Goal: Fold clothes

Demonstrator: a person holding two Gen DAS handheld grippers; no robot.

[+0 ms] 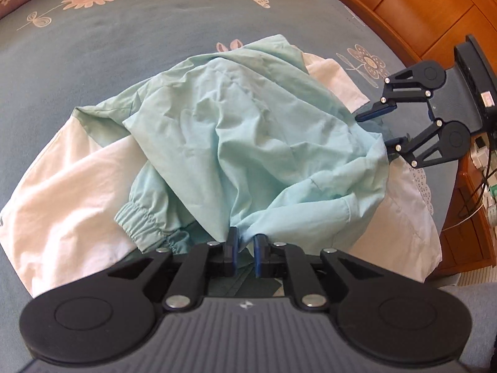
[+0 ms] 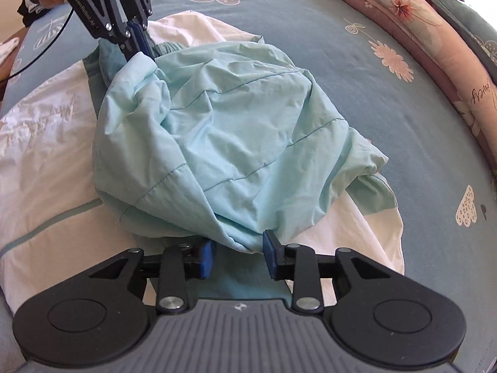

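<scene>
garment (image 1: 248,143): mint-and-white, thin, crinkly, elastic cuffs, heaped mid-bed (image 1: 124,31) | left hand-held gripper (image 1: 247,245): pinching mint hem at near edge, likely to carry fold over | right hand-held gripper (image 2: 237,255): spread around opposite mint edge, seemingly poised to pinch | bed: teal floral sheet

The left gripper (image 1: 245,245) is pinched nearly closed, cloth caught between its blue pads. The right gripper (image 2: 237,256) comes in from the opposite side, jaws spread wide apart.
</scene>
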